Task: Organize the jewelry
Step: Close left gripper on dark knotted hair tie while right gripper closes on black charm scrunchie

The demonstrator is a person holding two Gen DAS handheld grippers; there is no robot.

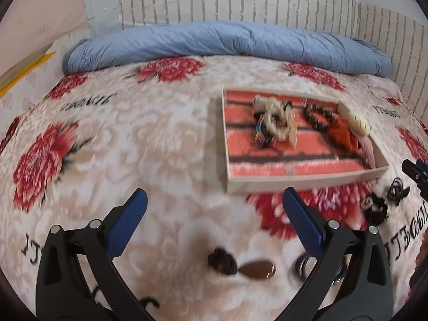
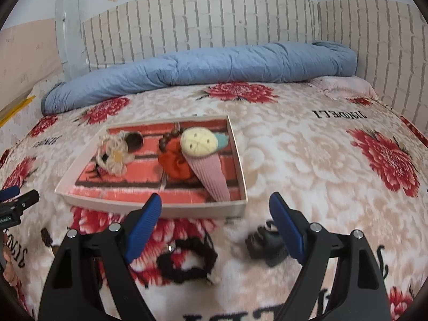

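A shallow cardboard tray with a red striped lining lies on the flowered blanket. It holds a cream flower scrunchie, a brown bead bracelet, an orange fabric flower and a knitted ice-cream clip. My left gripper is open and empty, just short of the tray's near left corner. Below it lie a brown teardrop pendant and black rings. My right gripper is open and empty near the tray's front rim, above a black scrunchie and a black clip.
A rolled blue duvet lies along the brick-patterned wall behind the tray. Thin black hair ties sit on the blanket right of the tray. The left gripper's tip shows at the left edge of the right wrist view.
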